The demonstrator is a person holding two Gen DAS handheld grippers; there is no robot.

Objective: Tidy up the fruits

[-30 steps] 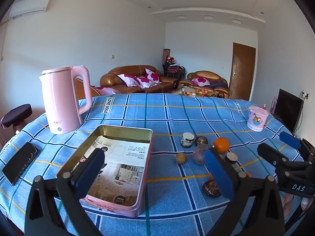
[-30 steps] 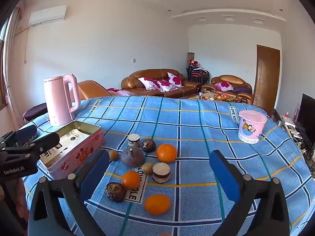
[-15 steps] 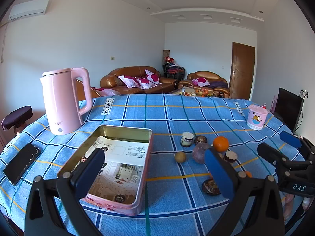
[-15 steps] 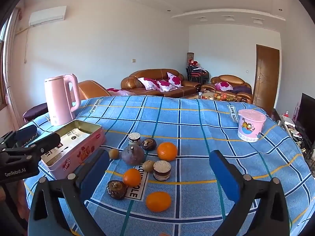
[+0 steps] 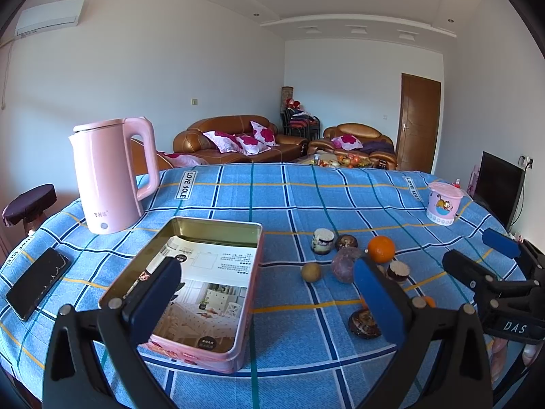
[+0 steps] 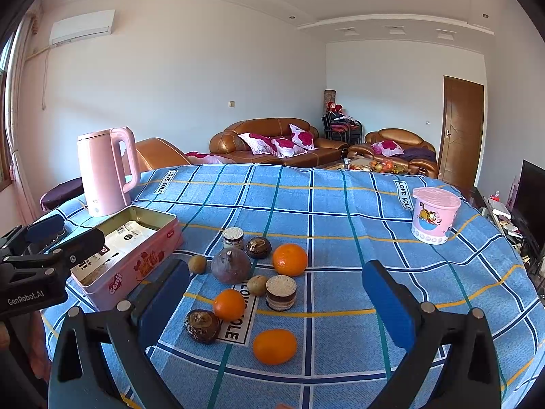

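Several fruits lie loose on the blue checked tablecloth [image 6: 340, 211]: a big orange [image 6: 290, 259], two smaller oranges [image 6: 229, 304] [image 6: 274, 346], a purple fruit [image 6: 230, 266], dark brown fruits [image 6: 202, 326] [image 6: 258, 247] and small tan ones [image 6: 197, 263]. An open pink tin [image 5: 201, 286] with a printed sheet inside sits left of them. My left gripper [image 5: 265, 301] hovers open over the tin's near right corner. My right gripper [image 6: 277, 308] is open above the near fruits, holding nothing.
A pink kettle [image 5: 110, 173] stands behind the tin at the far left. A black phone [image 5: 37, 283] lies near the left edge. A pink cartoon cup [image 6: 434, 214] stands at the right. Two small jars [image 6: 281, 292] [image 6: 233, 237] sit among the fruits.
Both views have shifted only slightly, with the table sitting a touch lower in frame. No fruit has moved, and both grippers have stayed open.
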